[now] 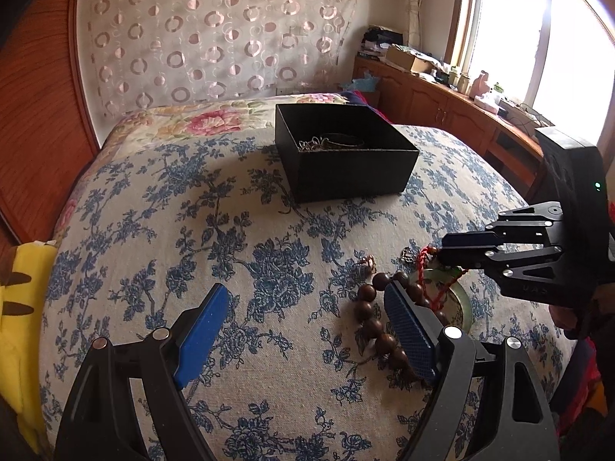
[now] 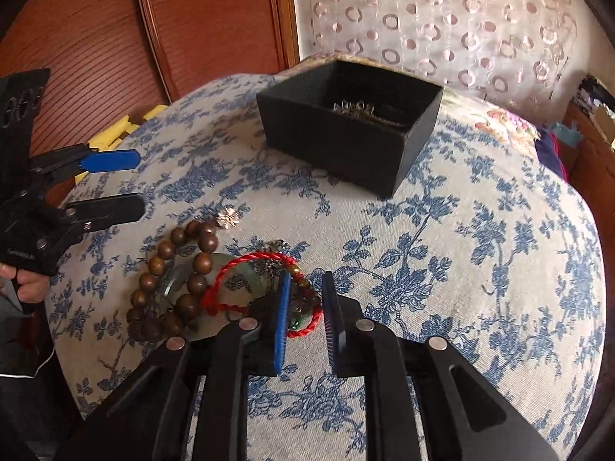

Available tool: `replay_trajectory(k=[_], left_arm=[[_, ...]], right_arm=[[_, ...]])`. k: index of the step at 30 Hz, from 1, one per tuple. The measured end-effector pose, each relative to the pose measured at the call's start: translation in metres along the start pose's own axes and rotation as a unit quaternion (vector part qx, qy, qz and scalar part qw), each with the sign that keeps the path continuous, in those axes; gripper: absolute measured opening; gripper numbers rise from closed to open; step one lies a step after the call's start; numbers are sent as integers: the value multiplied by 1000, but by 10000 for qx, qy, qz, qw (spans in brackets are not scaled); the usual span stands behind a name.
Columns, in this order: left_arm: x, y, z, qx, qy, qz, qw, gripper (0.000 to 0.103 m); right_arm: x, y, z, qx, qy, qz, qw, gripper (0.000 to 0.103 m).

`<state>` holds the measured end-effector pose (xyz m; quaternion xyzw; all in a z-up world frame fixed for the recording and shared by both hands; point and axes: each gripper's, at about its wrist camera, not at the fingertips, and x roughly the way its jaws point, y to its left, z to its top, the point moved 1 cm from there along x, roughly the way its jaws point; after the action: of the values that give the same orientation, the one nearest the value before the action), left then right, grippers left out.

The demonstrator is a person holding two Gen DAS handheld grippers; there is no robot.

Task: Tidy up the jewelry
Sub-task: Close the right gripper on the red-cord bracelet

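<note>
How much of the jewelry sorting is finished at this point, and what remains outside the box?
Done: some metal chain jewelry already lies in the black box. In hand: nothing gripped; the right tongs straddle the red cord, narrowly open; the left tongs are wide open. Left: wooden bead bracelet, jade bangle and a small silver piece still on the bedspread.

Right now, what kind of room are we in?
Probably a bedroom in someone's home. The jewelry sits on a bed with a blue-flowered cover, there is a patterned curtain behind it, and a wooden cabinet runs under a sunny window.
</note>
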<state>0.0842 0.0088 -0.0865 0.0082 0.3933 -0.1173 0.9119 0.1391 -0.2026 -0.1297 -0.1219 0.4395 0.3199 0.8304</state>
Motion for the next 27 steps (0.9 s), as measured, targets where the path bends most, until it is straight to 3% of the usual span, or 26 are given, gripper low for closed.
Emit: replay_trajectory(k=[6,9,13,27], left_arm=[[2,-5,-3,5,-3,-64,10000,80],[0,-6,-5,-2,-30,-102,9999,80],[3,-8,-6,-33,-1,-169,9999,80],[11,-27,-16,78,224,-343,9991,80]], right_arm=[[5,-3,5,38,23,13,10000,18],[4,-4,6,54,1,-30,10000,9],[1,-6,4,41,-34,-23,10000,8],[-41,-16,-22,627,-607,-250,9959,8]])
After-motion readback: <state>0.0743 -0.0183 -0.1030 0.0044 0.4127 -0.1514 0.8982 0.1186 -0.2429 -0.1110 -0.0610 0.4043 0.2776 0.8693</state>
